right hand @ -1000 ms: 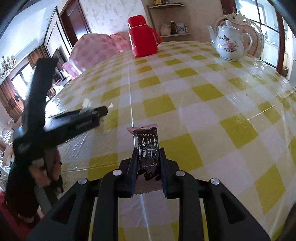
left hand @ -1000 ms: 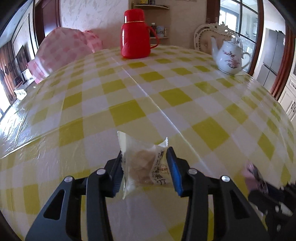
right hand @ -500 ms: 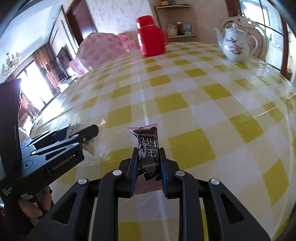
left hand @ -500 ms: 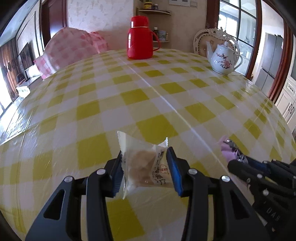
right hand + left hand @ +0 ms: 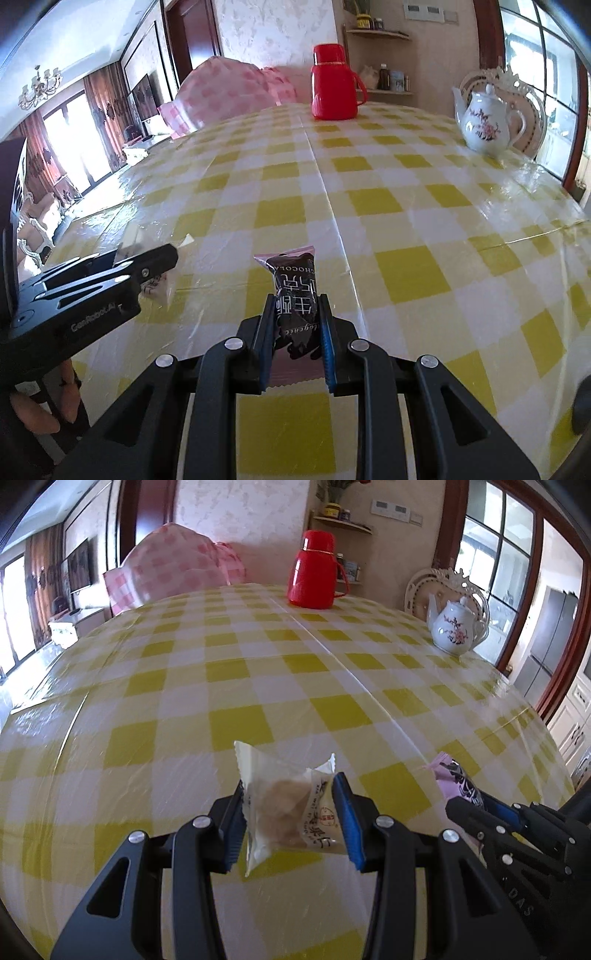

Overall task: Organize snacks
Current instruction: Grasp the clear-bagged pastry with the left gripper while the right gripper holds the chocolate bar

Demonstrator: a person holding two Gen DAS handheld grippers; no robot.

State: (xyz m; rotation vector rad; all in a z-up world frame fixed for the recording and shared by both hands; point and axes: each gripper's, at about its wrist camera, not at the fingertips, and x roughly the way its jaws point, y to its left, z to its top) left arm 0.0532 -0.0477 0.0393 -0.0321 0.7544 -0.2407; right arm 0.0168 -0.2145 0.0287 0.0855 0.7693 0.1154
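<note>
My left gripper (image 5: 290, 797) is shut on a clear packet with a round pale cake (image 5: 284, 808) inside, held above the yellow-checked tablecloth (image 5: 236, 686). In the right wrist view my right gripper (image 5: 297, 314) is shut on a dark chocolate bar in a pink-edged wrapper (image 5: 295, 291), also held off the table. The right gripper (image 5: 476, 805) shows at the lower right of the left wrist view with the pink-edged bar (image 5: 458, 779) in it. At the left of the right wrist view the left gripper (image 5: 147, 266) appears, with a hand (image 5: 40, 402) below it.
A red thermos jug (image 5: 314, 576) stands at the far side of the table and a white flowered teapot (image 5: 456, 627) at the far right. A pink checked cover (image 5: 173, 565) rises behind the far left edge. An ornate white chair back (image 5: 424, 594) stands behind the teapot.
Both grippers have drawn back from the far side of the table, each keeping its snack. The jug and teapot look farther off, and the two grippers now sit closer side by side.
</note>
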